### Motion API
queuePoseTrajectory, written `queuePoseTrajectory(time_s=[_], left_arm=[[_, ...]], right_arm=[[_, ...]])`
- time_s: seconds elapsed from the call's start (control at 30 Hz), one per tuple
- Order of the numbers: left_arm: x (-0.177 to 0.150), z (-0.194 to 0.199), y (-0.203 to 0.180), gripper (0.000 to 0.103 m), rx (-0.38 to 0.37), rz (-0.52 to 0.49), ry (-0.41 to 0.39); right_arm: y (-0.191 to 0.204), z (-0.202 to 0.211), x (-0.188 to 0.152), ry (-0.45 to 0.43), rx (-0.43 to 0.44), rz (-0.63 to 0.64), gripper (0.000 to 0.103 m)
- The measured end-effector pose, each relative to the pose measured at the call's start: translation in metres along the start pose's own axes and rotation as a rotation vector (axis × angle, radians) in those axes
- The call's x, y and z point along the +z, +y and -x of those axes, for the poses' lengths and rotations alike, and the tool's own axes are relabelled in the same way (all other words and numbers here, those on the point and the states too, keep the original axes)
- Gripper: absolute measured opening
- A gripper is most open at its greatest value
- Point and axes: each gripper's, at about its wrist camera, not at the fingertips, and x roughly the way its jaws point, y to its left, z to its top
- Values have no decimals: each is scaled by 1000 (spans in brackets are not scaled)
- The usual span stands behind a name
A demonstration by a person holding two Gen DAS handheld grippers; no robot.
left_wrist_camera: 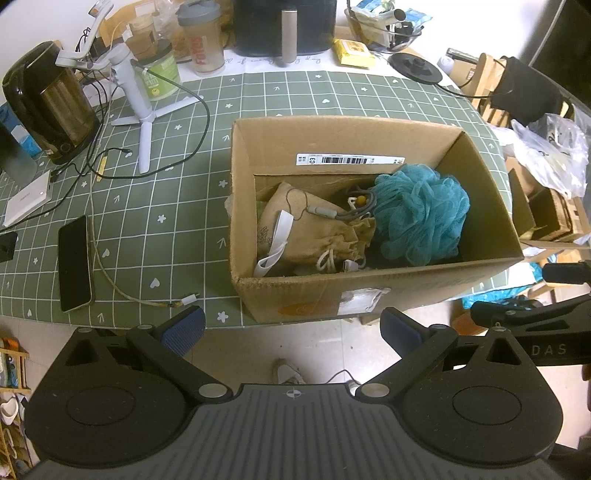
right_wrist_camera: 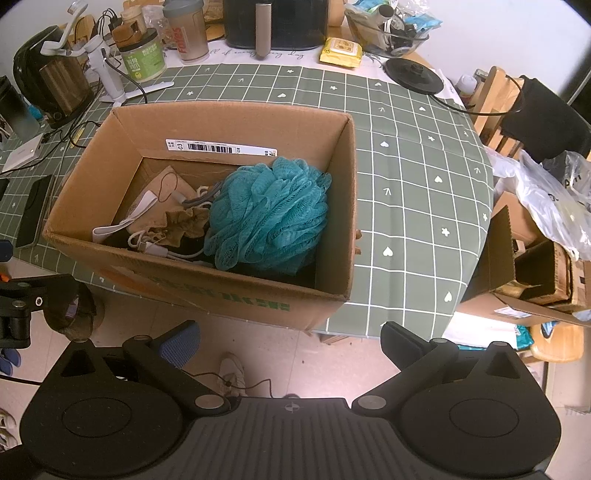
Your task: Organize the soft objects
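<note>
An open cardboard box (left_wrist_camera: 369, 291) (right_wrist_camera: 207, 280) stands at the near edge of the green checked table. Inside lie a teal mesh bath pouf (left_wrist_camera: 419, 214) (right_wrist_camera: 267, 214), a tan burlap drawstring bag (left_wrist_camera: 314, 229) (right_wrist_camera: 177, 221), a white strap (left_wrist_camera: 275, 240) (right_wrist_camera: 125, 221) and grey cords. My left gripper (left_wrist_camera: 291, 330) hangs open in front of the box, over the floor, holding nothing. My right gripper (right_wrist_camera: 290, 338) is open too, just short of the box's near wall. The right gripper's body shows at the right edge of the left wrist view.
On the table's left are a black phone (left_wrist_camera: 74, 264), a cable, a white tripod stand (left_wrist_camera: 138, 110), a dark kettle (left_wrist_camera: 48, 107), jars and a shaker bottle. A black appliance (right_wrist_camera: 275, 24), a yellow packet and a glass bowl stand at the back. Chairs, bags and boxes crowd the right.
</note>
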Motion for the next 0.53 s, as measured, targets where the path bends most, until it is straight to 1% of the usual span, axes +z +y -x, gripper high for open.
queuePoseTrajectory(time_s=[0.33,0.53], left_arm=[[0,0,-1,103,-1,2,0],[0,3,-1,103,-19,2,-23]], right_arm=[[0,0,0,1,0,0,103],[1,0,1,0,-1,-2,103]])
